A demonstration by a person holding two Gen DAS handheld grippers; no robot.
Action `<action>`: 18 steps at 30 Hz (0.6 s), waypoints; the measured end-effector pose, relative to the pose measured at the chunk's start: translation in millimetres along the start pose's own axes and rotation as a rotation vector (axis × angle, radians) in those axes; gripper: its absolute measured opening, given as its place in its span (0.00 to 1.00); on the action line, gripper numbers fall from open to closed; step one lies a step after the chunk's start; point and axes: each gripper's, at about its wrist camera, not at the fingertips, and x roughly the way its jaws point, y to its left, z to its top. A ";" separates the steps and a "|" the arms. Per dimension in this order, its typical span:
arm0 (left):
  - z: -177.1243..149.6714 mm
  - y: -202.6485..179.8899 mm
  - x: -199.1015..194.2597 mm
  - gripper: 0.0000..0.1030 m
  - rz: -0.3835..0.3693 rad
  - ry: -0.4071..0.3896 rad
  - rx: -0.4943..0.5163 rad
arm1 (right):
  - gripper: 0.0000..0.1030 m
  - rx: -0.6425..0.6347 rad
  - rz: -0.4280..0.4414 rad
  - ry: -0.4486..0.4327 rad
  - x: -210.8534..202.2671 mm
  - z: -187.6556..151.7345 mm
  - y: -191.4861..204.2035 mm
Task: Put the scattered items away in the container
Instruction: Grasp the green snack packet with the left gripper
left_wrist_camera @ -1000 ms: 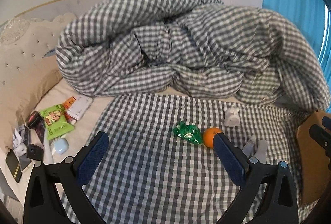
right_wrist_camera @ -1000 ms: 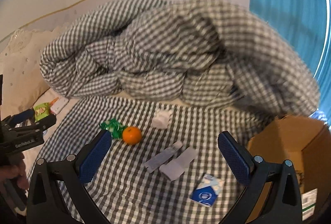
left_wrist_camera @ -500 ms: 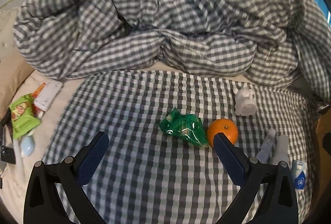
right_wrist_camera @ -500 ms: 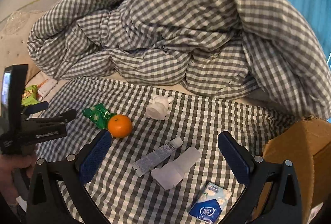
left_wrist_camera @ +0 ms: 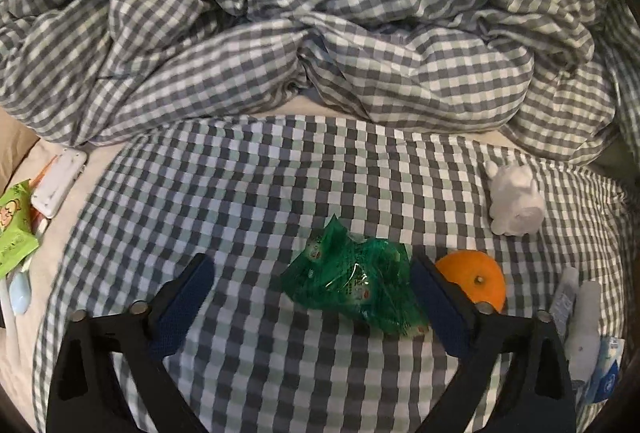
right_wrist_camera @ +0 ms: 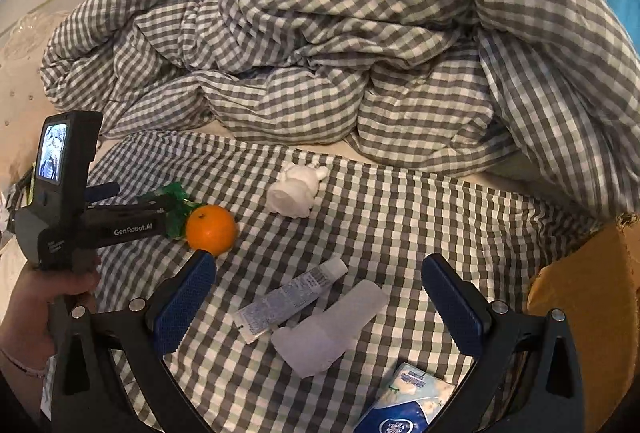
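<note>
Crinkled green plastic, glossy, small red-and-white print: green packet [left_wrist_camera: 356,283] flat on the checked sheet [left_wrist_camera: 248,201] of the bed, between the blue pads of the left tool [left_wrist_camera: 312,301]. Jaws apart, just been closing a little, packet between them, right pad at its edge, left pad well clear. Orange [left_wrist_camera: 474,279] just beside the packet, behind the right pad. Right tool [right_wrist_camera: 320,297] also wide apart, nothing gripped, hanging over a small printed tube [right_wrist_camera: 288,299] and a white frosted tube [right_wrist_camera: 332,329] lying side by side. Blue-and-white tissue pack [right_wrist_camera: 404,405] nearest, at the lower edge. Cardboard box [right_wrist_camera: 580,297] at the right, touching the sheet's edge. Farther back, white animal figure [right_wrist_camera: 296,189] on its side. Beyond, heaped checked duvet [right_wrist_camera: 340,45]. Off the sheet at the left, light-green snack bag [left_wrist_camera: 14,229] and white case [left_wrist_camera: 60,183].
</note>
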 end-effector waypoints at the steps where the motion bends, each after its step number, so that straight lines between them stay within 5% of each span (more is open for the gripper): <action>1: -0.5 -0.2 3.7 0.81 -0.005 0.008 -0.005 | 1.00 0.003 -0.001 0.003 1.3 -0.9 -1.6; 3: -2.6 -0.8 12.5 0.68 -0.020 0.030 -0.015 | 1.00 0.011 -0.003 0.009 3.5 -3.1 -5.3; 18: -3.1 -7.0 6.3 0.31 -0.083 -0.006 0.002 | 1.00 0.023 -0.012 0.022 9.8 -8.7 -9.3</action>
